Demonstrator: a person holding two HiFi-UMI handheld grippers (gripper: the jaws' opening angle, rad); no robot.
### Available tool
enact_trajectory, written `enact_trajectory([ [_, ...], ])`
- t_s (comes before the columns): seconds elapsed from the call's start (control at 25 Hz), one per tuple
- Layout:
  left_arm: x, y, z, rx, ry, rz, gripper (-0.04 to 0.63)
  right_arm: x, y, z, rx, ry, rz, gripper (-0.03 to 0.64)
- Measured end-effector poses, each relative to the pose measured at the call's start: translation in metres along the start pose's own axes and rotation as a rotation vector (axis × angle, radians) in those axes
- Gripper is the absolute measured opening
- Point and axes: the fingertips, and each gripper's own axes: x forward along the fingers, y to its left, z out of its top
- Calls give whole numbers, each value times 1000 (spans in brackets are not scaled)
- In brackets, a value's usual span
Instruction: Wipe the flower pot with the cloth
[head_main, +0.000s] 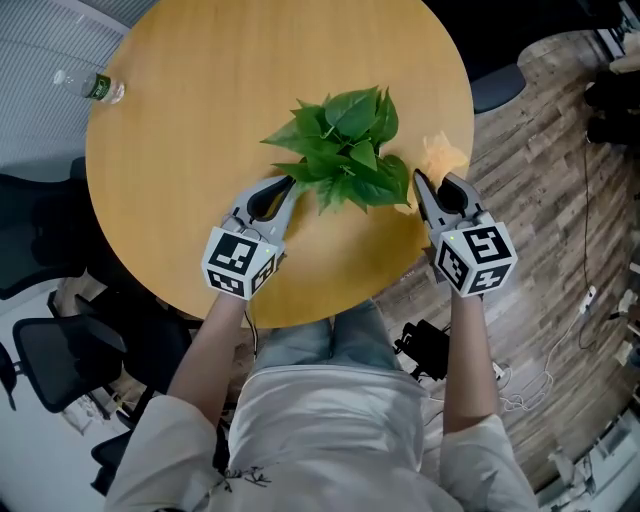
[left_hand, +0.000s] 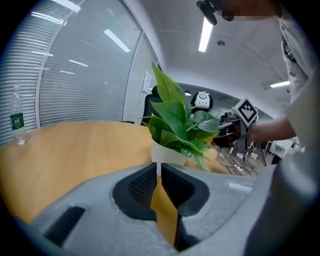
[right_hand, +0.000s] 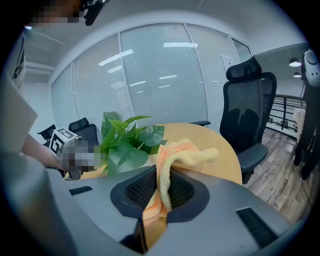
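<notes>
**Flower pot** (left_hand: 167, 156): in the head view it is wholly covered by its leaves (head_main: 345, 150). In the left gripper view only a strip of white wall shows above the left gripper (left_hand: 159, 172) (base concealed).

**Cloth** (right_hand: 175, 152): its lower end vanishes between the jaws of the right gripper (right_hand: 159, 187). In the head view the leaves and the gripper mask most of it.

**Table** (head_main: 200, 120): its far edge is cut by the head view's top.

**Bottle** (head_main: 90, 85), at the table's left edge: the label is too small to read.

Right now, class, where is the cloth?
In the head view the orange-yellow cloth sits near the right edge of the round table, just right of the potted plant, pinched in the right gripper.
</notes>
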Motion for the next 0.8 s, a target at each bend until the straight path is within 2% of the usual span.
enact_trajectory([
  [0.36,20,-10,1,32,-43,-163,190,25,-7,1,1,-6,23,46],
  [0.52,27,-15,5,50,-62,-220,219,37,-7,4,-9,-14,42,46],
  [0.8,39,-22,11,80,-78,-272,224,55,-3,7,-18,-22,105,46],
])
